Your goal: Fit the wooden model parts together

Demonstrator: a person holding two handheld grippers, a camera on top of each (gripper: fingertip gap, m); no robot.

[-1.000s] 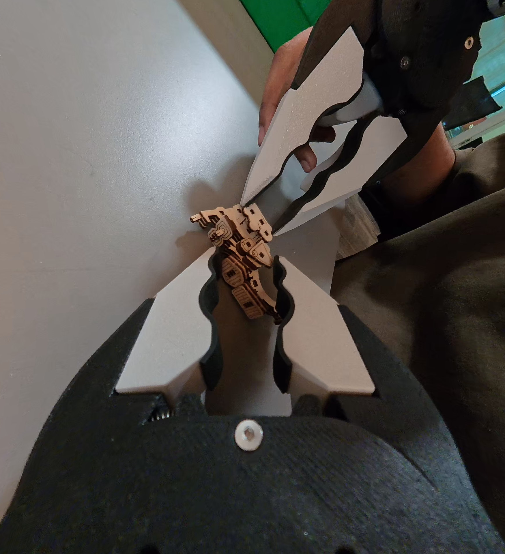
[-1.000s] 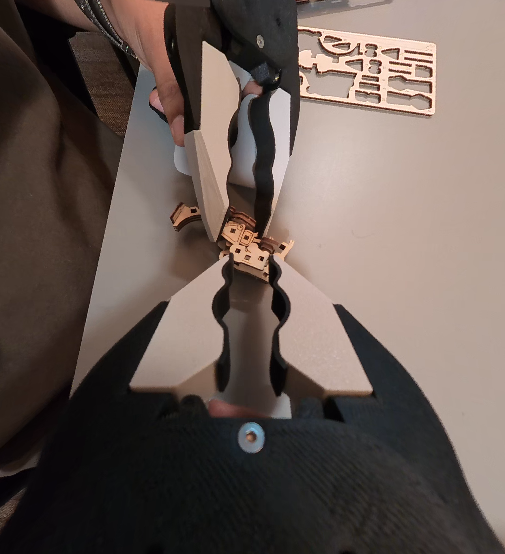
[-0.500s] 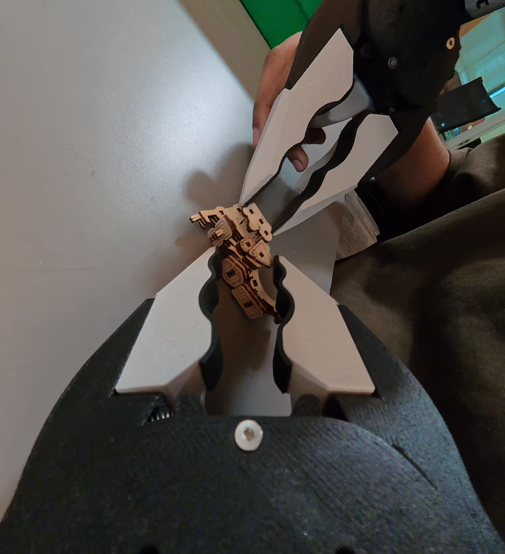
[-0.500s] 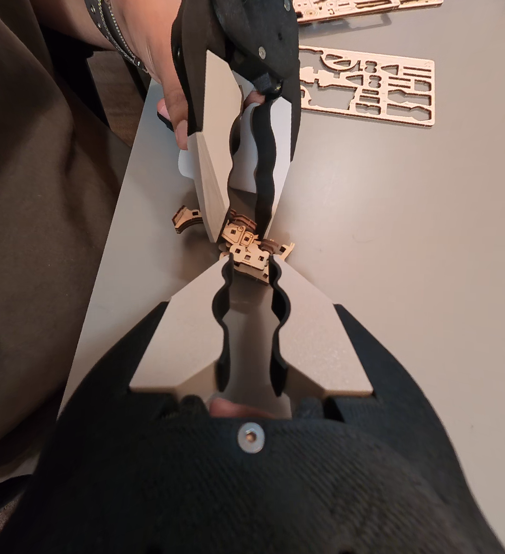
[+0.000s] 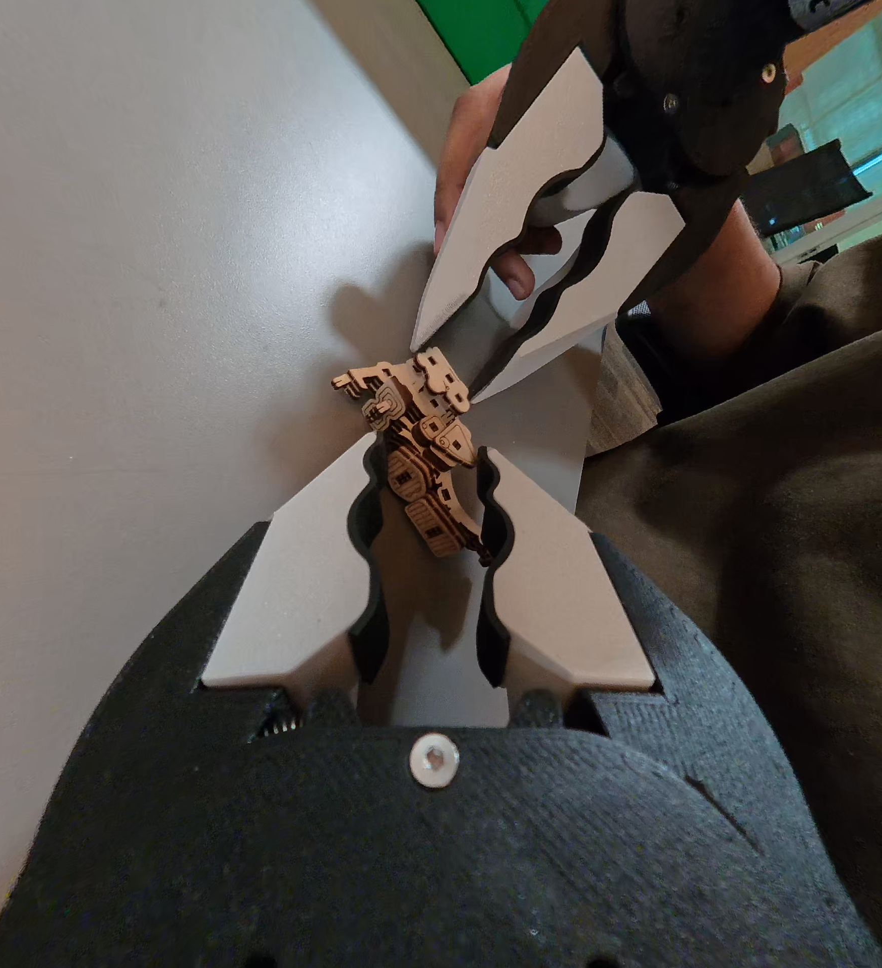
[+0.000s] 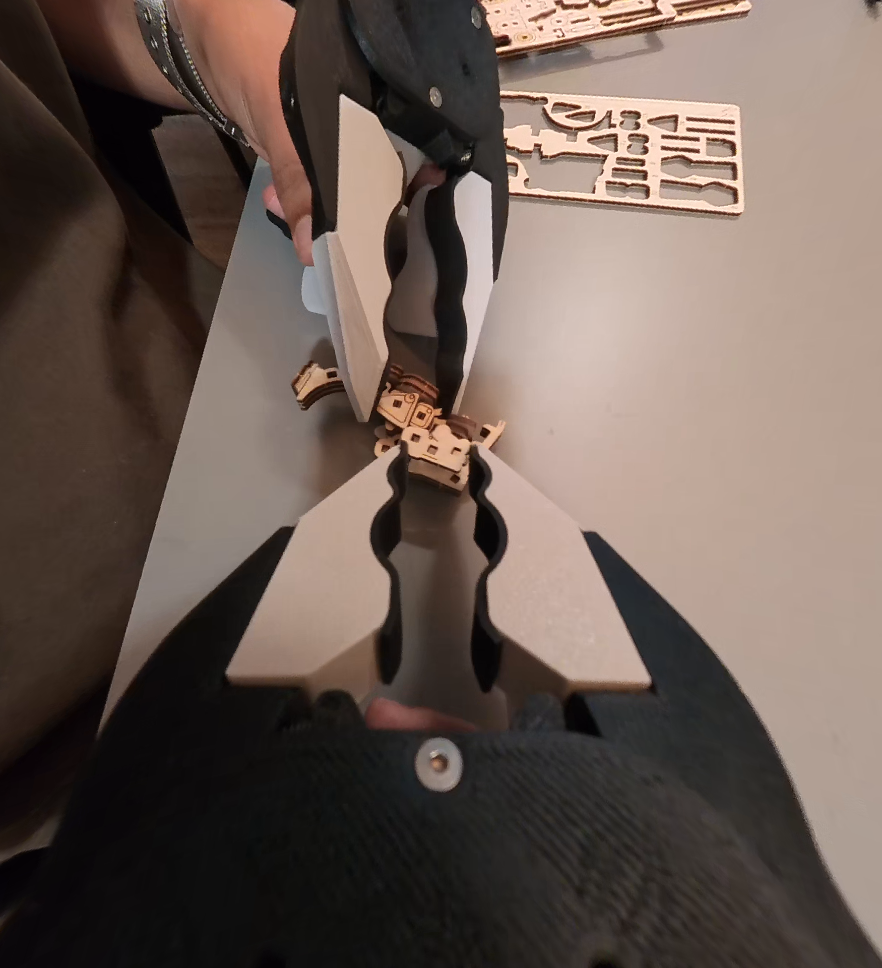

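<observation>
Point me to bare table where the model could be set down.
Free: the broad grey table stretch right of both grippers, below the punched-out wooden sheet. Crowded: the near-left edge, where the left gripper and right gripper meet on the wooden model, a loose curved piece alongside.

A workshop or office: plain grey table (image 6: 690, 366), wooden cut-out sheets (image 6: 622, 152), windows (image 5: 847, 105) behind.

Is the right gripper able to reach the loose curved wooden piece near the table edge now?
Probably not at once. The right gripper is shut on the model, and the left gripper stands between it and the curved piece. It would have to let go first.
</observation>
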